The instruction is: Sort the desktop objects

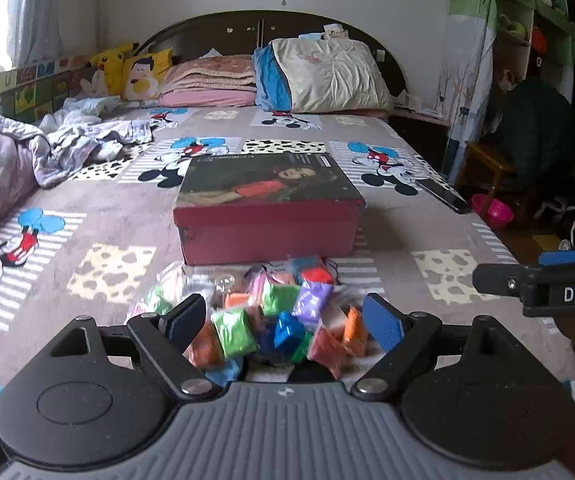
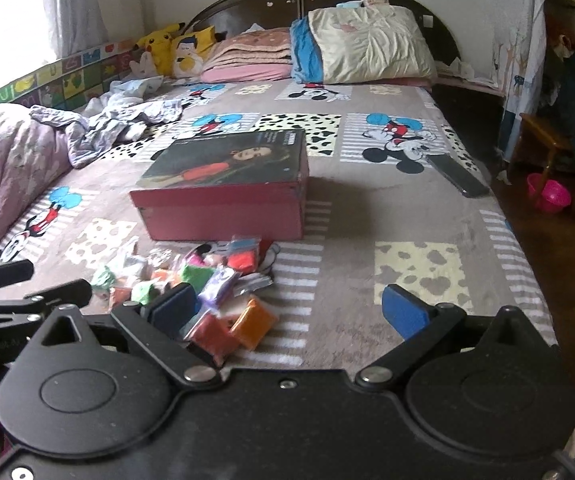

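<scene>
The packets [image 1: 271,312] lie heaped on the bed [image 1: 135,216] near its foot edge, just before the shut box [image 1: 269,208], straight ahead of the left claw [image 1: 283,320], which gapes wide and empty, while the right claw [image 2: 287,312], equally wide, aims past the heap's right fringe.

Bed [image 1: 427,232]: red box [image 1: 269,208], clay packets [image 1: 271,312], phone [image 1: 443,196], pillows [image 1: 327,74]

Two hand-held grippers point forward and tilted downward, side by side. The left gripper [image 1: 283,320] has its jaws spread wide, blue pads apart, gripping nothing. The right gripper [image 2: 287,312], just to its right, also has its jaws spread wide, nothing pressed between its blue pads.
</scene>
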A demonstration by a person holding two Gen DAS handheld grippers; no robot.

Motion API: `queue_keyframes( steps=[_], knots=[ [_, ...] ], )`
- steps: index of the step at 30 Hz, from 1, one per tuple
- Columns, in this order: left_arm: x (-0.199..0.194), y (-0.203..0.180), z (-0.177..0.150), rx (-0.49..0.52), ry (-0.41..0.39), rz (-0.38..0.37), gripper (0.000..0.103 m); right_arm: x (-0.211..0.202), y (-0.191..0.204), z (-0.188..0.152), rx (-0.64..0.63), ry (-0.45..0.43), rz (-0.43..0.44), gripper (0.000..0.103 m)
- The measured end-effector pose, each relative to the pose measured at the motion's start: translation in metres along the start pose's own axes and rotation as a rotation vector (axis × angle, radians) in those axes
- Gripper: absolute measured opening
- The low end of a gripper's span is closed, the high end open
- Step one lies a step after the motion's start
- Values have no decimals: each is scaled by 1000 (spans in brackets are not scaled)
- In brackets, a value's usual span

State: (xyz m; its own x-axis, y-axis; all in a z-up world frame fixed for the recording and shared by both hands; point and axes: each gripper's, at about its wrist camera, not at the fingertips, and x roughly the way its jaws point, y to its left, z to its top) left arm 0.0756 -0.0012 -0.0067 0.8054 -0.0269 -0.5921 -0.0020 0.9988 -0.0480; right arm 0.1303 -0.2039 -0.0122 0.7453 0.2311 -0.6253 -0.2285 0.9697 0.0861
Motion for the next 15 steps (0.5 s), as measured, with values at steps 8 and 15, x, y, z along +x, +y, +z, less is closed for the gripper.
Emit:
queue_keyframes(
  steps=[8,15],
  knots=[
    [-15,2,-16,7,-2,11,86,-11,10,-4,-21,-7,5,101],
    [-21,3,-18,7,-30,18,85,-13,17,-8,-32,0,10,101]
  ],
)
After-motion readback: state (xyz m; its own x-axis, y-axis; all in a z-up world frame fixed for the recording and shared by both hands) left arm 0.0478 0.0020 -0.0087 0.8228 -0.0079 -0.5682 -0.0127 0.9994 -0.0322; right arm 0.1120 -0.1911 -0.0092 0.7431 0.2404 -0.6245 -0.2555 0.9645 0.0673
